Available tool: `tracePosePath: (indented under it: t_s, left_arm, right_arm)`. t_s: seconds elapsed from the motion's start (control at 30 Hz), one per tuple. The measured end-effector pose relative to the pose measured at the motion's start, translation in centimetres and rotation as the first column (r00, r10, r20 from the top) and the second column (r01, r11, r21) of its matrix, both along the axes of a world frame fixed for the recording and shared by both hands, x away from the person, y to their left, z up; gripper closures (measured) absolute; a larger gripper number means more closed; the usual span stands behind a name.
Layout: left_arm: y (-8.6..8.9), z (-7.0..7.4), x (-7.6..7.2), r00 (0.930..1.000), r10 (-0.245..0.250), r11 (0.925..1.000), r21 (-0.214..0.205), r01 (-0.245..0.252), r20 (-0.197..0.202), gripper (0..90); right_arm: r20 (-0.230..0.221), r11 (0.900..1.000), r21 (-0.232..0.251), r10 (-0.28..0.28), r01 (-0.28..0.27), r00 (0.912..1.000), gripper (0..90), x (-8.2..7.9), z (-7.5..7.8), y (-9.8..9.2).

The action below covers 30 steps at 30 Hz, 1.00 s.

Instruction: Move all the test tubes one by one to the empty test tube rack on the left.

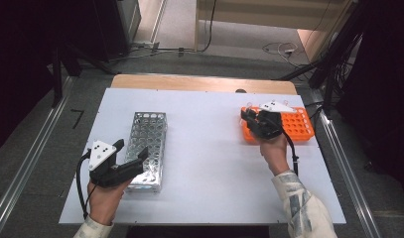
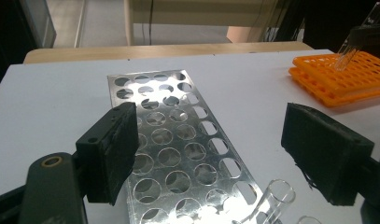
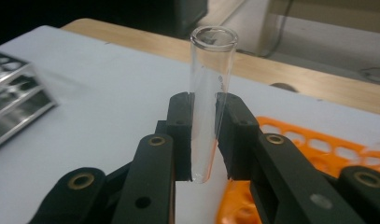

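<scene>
A clear glass test tube (image 3: 208, 93) stands upright between the pads of my right gripper (image 3: 204, 135), which is shut on it. That gripper (image 1: 247, 116) hovers over the left end of the orange tube rack (image 1: 294, 124) at the table's right. In the left gripper view the held tube (image 2: 353, 39) hangs tilted above the orange rack (image 2: 332, 79). My left gripper (image 1: 132, 148) is open, its jaws astride the near end of the perforated metal rack (image 1: 147, 144). Between its wide pads (image 2: 115, 149) lies the rack's holed top (image 2: 173, 135). An empty glass tube (image 2: 271, 200) sits in a near hole.
The white table top (image 1: 214, 158) has free room between the two racks. A wooden strip (image 1: 204, 82) runs along its far edge. Metal rails (image 1: 338, 148) flank the table, and cables (image 1: 284, 49) lie on the floor beyond.
</scene>
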<state>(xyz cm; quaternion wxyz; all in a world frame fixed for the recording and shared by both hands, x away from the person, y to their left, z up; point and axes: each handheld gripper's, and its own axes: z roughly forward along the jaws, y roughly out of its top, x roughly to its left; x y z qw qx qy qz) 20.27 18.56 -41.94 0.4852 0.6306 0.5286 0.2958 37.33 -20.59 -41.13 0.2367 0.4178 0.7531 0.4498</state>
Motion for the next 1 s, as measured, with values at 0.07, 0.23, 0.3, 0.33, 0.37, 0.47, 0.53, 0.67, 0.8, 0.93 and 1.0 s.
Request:
tracePosePath:
  t_s: [0.07, 0.23, 0.3, 0.33, 0.37, 0.47, 0.53, 0.67, 0.8, 0.93, 1.0]
  left_arm:
    - [-0.1, 0.0, 0.0, 1.0, -0.006, 1.0, 0.0, 0.006, -0.002, 18.6]
    - [-0.5, 0.2, -0.1, 0.9997, -0.024, 0.9997, 0.003, 0.024, -0.003, 18.8]
    - [-0.7, 0.3, -0.1, 0.9996, -0.029, 0.9996, 0.0, 0.029, -0.001, 18.8]
    - [-0.7, 0.3, -0.1, 0.9994, -0.034, 0.9994, -0.003, 0.034, -0.001, 18.8]
    - [-0.8, 0.4, -0.1, 0.9992, -0.039, 0.9992, -0.007, 0.039, 0.0, 18.9]
    - [-1.1, 0.7, -0.2, 0.9985, -0.055, 0.9985, -0.007, 0.055, 0.005, 19.3]
    - [-1.4, 0.9, -0.2, 0.9976, -0.069, 0.9976, -0.01, 0.069, 0.01, 19.5]
    - [-2.2, 1.2, -0.2, 0.9931, -0.117, 0.9931, -0.014, 0.117, 0.007, 20.8]
    - [-3.2, 1.4, -0.1, 0.9865, -0.163, 0.9865, -0.006, 0.163, 0.008, 21.9]
    - [-4.1, 1.6, 0.2, 0.9787, -0.205, 0.9787, 0.0, 0.205, 0.004, 24.6]
    - [-4.7, 1.7, 0.5, 0.974, -0.226, 0.974, 0.004, 0.226, -0.002, 25.6]
  right_arm:
    - [-0.004, 0.9988, 0.005, 0.048, -0.048, 0.9988, 73.3, -1.0, -0.2, 0.6]
    - [-0.014, 0.9891, 0.002, 0.147, -0.147, 0.989, 73.3, -3.2, -0.6, 2.6]
    - [-0.018, 0.9827, -0.007, 0.185, -0.185, 0.9826, 73.2, -3.9, -0.8, 3.4]
    - [-0.023, 0.9795, -0.008, 0.201, -0.201, 0.9793, 73.3, -4.2, -0.9, 3.8]
    - [-0.024, 0.9763, -0.011, 0.216, -0.216, 0.9761, 73.3, -4.5, -1.0, 4.3]
    - [-0.032, 0.9637, -0.02, 0.265, -0.266, 0.9636, 73.2, -5.4, -1.4, 5.5]
    - [-0.036, 0.9558, -0.022, 0.292, -0.293, 0.9557, 73.2, -5.9, -1.5, 6.2]
    - [-0.038, 0.9417, -0.029, 0.334, -0.335, 0.9418, 73.2, -6.7, -1.6, 7.4]
    - [-0.05, 0.93, -0.035, 0.364, -0.366, 0.9301, 73.2, -7.3, -2.0, 8.4]
    - [-0.055, 0.9197, -0.054, 0.386, -0.389, 0.9208, 73.2, -7.7, -2.5, 9.2]
    - [-0.055, 0.9162, -0.06, 0.393, -0.396, 0.9177, 73.2, -7.9, -2.6, 9.5]
